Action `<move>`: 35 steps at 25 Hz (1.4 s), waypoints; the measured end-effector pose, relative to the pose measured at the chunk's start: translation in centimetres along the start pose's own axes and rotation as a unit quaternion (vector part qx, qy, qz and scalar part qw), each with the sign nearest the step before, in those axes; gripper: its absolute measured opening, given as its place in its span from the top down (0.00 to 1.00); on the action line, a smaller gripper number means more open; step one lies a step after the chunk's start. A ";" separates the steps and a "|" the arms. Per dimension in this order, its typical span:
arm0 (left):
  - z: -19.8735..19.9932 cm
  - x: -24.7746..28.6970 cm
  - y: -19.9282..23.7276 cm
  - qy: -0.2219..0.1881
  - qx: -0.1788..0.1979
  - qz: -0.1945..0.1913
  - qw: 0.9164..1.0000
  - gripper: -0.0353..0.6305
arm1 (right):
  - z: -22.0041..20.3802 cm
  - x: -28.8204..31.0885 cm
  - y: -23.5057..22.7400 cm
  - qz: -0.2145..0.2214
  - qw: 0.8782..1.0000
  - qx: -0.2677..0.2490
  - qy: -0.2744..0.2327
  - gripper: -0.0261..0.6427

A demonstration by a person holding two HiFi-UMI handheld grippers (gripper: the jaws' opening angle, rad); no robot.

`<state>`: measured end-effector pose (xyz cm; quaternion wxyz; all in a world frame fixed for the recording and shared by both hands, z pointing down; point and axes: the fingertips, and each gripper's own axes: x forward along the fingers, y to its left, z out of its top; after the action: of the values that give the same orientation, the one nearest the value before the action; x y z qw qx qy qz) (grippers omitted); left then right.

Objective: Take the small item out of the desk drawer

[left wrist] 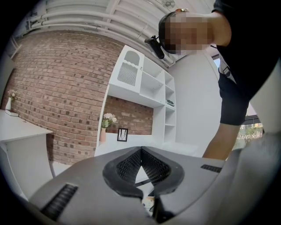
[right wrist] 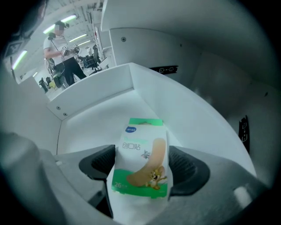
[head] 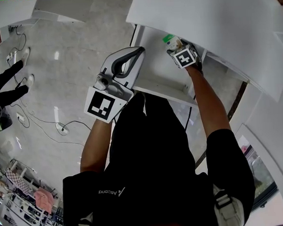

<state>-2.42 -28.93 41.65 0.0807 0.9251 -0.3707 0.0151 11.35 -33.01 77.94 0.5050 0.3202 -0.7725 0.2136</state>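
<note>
Green-and-white plaster pack point(right wrist: 140, 149) stands upright inside the open white drawer point(right wrist: 101, 118) under the table point(head: 198, 17). It sits between the 2 jaws of the right claw point(right wrist: 142, 161), which are spread wide on either side without clamping it. The left claw point(left wrist: 141, 151) is near the drawer's edge, its 2 jaws closed together on nothing, facing a brick wall point(left wrist: 57, 88).

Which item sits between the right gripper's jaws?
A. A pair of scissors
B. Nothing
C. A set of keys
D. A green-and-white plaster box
D: the right gripper view shows the green-and-white plaster box between the pads of the right gripper, inside the white drawer.
</note>
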 end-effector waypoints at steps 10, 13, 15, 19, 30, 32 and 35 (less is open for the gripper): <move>-0.9 0.1 0.5 0.008 -0.007 0.009 1.000 0.95 | 0.5 0.5 -0.2 0.011 1.000 -0.001 -0.003 0.43; -0.9 0.0 0.5 0.010 -0.006 0.009 1.000 0.95 | 0.4 0.4 0.2 0.012 1.000 -0.011 0.003 0.44; -0.8 -0.1 0.3 0.010 -0.004 0.008 1.000 0.95 | 0.4 -0.2 0.7 0.016 1.000 -0.012 -0.001 0.44; -0.1 -0.4 -0.3 0.004 -0.002 0.004 1.000 0.95 | 0.8 -2.1 1.9 0.029 0.999 -0.030 -0.008 0.44; 2.1 -1.8 -1.8 -0.011 0.005 -0.015 1.000 0.95 | 4.0 -11.3 5.2 0.025 0.994 -0.037 -0.095 0.44; 3.0 -2.0 -2.2 -0.022 0.006 -0.021 1.000 0.95 | 4.9 -13.7 6.0 0.024 0.992 -0.032 -0.122 0.44; 3.7 -2.9 -2.5 -0.020 0.013 -0.027 0.999 0.95 | 6.5 -17.1 7.3 0.022 0.986 -0.024 -0.164 0.44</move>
<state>-2.94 -25.76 37.44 0.0613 0.9359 -0.3470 -0.0007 6.92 -27.33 59.59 0.3746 0.3215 -0.8565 0.1506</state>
